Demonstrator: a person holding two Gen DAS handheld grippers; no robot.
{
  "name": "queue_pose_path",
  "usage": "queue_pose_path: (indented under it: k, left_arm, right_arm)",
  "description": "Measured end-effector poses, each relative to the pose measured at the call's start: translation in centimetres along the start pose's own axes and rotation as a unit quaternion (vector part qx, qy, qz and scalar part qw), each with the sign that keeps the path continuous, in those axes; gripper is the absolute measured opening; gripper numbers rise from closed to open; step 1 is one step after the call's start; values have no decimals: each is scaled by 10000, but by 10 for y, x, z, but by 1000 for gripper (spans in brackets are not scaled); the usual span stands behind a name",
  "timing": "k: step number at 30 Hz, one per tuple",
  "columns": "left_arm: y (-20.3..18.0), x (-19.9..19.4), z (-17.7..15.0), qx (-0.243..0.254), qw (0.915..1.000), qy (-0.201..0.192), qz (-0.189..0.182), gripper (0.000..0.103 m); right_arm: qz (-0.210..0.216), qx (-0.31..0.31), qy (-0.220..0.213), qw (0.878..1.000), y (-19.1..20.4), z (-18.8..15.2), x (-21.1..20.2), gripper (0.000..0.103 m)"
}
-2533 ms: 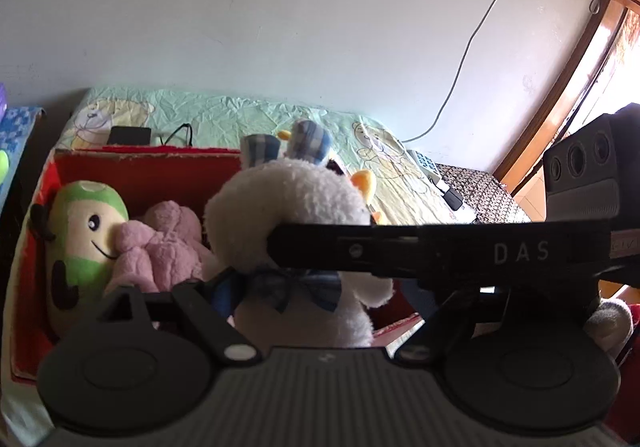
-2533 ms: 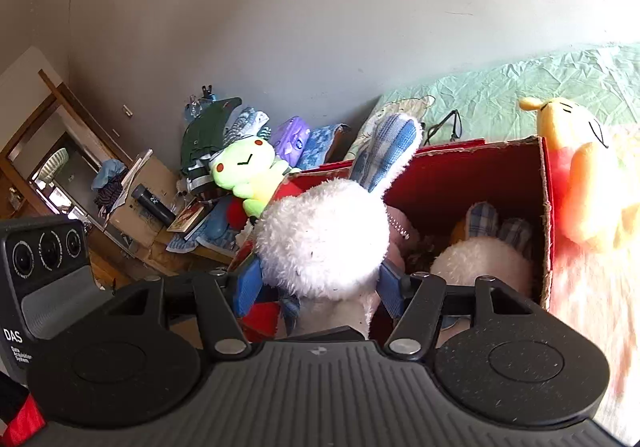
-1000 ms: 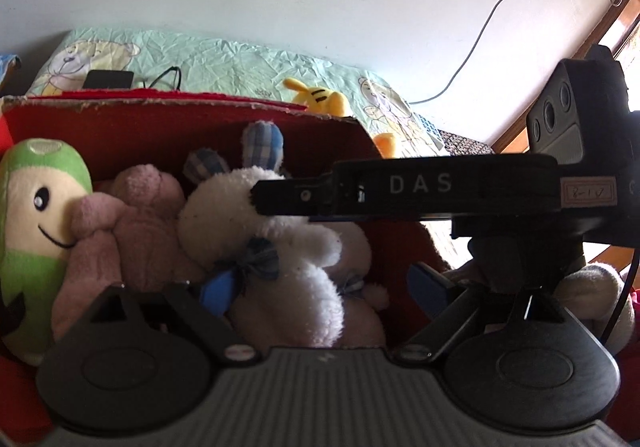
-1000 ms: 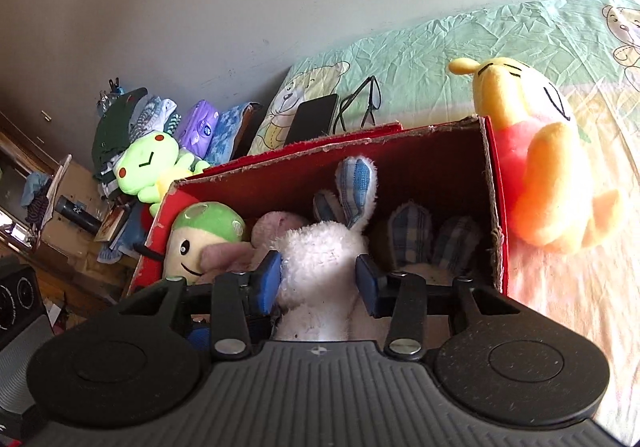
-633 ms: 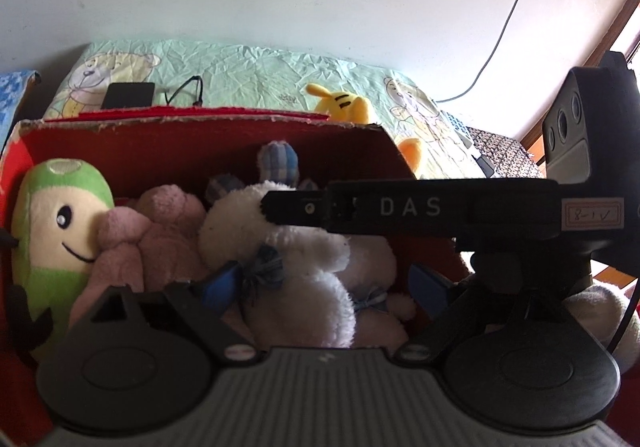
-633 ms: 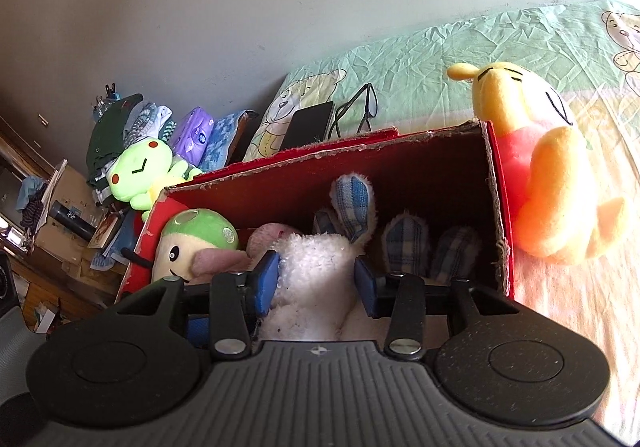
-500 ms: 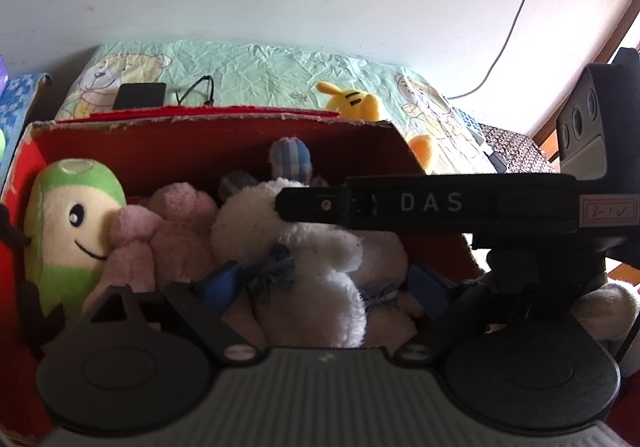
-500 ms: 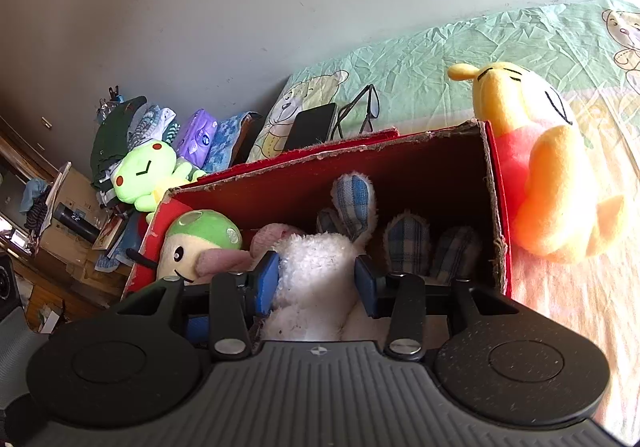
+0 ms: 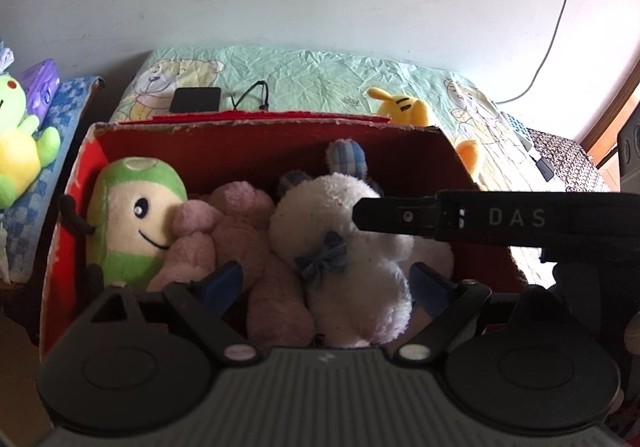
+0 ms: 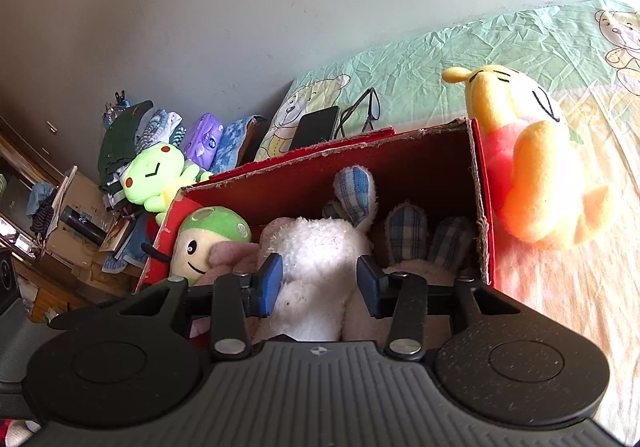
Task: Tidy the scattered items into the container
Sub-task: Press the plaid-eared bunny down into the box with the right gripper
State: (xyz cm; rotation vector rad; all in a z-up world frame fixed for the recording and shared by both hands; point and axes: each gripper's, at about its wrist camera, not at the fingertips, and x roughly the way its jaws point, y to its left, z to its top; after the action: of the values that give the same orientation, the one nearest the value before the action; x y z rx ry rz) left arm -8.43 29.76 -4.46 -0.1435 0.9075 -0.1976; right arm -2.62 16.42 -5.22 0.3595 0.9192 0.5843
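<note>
Now spreading wide: left gripper (image 9: 324, 285), letting go of white rabbit plush (image 9: 344, 247). Right gripper (image 10: 319, 283) straddling it, pads apart, not pinching. Lying inside red box (image 9: 256, 135), long axis front-to-back, plaid ears pointing at far wall. Sitting outside beyond: yellow plush (image 10: 532, 167).
</note>
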Motion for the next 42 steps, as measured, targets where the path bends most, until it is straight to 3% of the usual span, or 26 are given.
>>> queue_pose_path:
  k: [23,42]
  left_arm:
    - [-8,-12,-15,-215,9988,34,436,93]
    - [-27,-42,-30,264,9951,-279,907,99]
  right_arm:
    - [-382,168,-101,9991,3,-22,-26,45]
    - [-570,278,-522,9966,14,-51,-59,46]
